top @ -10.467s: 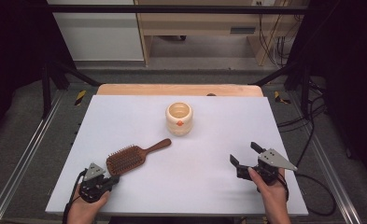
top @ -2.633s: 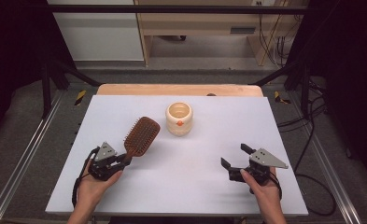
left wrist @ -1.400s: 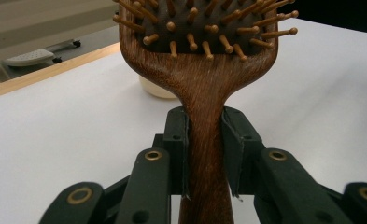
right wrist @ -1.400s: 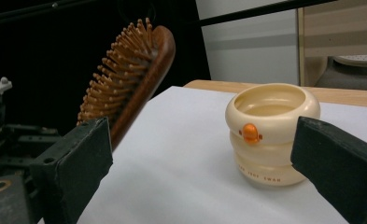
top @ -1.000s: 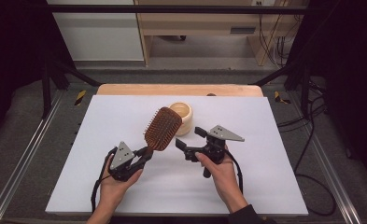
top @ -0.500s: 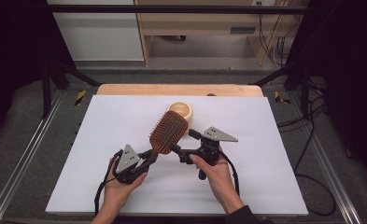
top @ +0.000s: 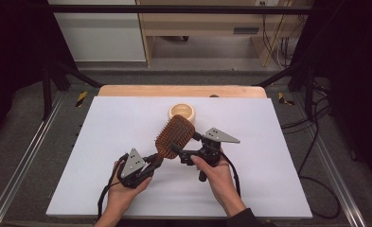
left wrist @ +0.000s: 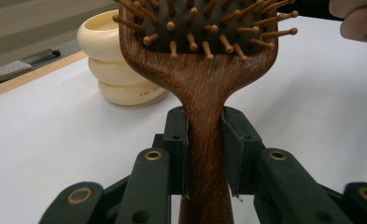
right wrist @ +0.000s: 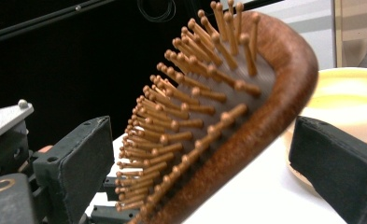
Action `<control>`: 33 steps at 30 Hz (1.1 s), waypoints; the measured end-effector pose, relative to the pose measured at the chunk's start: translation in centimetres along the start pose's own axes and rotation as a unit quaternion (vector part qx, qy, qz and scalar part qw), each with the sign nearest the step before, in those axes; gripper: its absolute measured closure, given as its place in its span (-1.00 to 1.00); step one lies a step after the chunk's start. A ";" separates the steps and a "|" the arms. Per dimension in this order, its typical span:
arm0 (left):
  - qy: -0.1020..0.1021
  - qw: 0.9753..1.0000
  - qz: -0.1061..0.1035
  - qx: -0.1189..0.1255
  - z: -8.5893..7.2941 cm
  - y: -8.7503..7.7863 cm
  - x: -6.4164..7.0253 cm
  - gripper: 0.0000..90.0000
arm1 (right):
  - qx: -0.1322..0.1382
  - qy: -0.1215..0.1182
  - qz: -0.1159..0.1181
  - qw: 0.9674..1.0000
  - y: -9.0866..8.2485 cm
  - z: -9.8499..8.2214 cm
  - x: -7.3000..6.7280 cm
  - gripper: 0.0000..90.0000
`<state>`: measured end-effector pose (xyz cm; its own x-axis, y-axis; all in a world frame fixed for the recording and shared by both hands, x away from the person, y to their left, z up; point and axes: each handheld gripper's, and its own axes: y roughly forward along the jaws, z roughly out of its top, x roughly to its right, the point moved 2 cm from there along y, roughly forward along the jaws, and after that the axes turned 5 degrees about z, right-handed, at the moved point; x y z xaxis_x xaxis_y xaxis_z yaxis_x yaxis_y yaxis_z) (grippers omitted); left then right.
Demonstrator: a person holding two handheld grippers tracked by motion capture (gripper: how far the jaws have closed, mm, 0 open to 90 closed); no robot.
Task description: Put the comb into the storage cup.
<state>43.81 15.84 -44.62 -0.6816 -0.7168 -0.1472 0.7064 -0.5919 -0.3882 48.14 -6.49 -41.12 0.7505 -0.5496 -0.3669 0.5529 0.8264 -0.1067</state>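
Hairbrush (top: 174, 136) aloft mid-table before a cream ribbed cup (top: 181, 112), handle clamped in the left gripper (top: 151, 163), the right gripper (top: 186, 146) spread wide around its bristled head, handover apparently unfinished.

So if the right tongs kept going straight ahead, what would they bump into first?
The hairbrush. Its bristled head already sits between the open right tongs, held up by the left tongs. The cream bowl lies beyond it.

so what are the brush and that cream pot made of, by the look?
Hairbrush: dark-stained wood with visible grain, semi-gloss; pins look wooden too, ball-tipped, set in a dark pad, probably rubber. Cream pot: smooth, matte, ribbed body with small printed text; ceramic or moulded plastic, can't tell which.
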 end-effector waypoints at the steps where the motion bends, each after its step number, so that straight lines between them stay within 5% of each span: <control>1: 0.002 1.000 0.000 -0.001 0.0 0.0 0.1 0.61 | 0.001 0.002 0.001 1.000 0.0 0.0 0.0 -0.82; 18: 0.022 1.000 -0.009 0.006 0.1 0.2 1.3 0.61 | 0.018 0.040 0.023 0.999 -0.4 0.2 0.2 -0.35; 28: 0.010 1.000 -0.013 0.004 -0.1 0.4 1.1 0.61 | 0.033 0.078 0.049 0.995 -0.7 0.4 0.0 0.06; 33: 0.004 1.000 -0.012 0.005 -0.1 0.6 1.3 0.60 | 0.037 0.075 0.054 0.995 -1.0 0.7 -0.6 0.14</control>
<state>43.33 14.62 -45.08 -0.6997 -0.6993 -0.1462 0.6918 -0.6121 -0.3830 47.40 -7.04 -40.17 0.7473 -0.4296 -0.5070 0.5021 0.8648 0.0073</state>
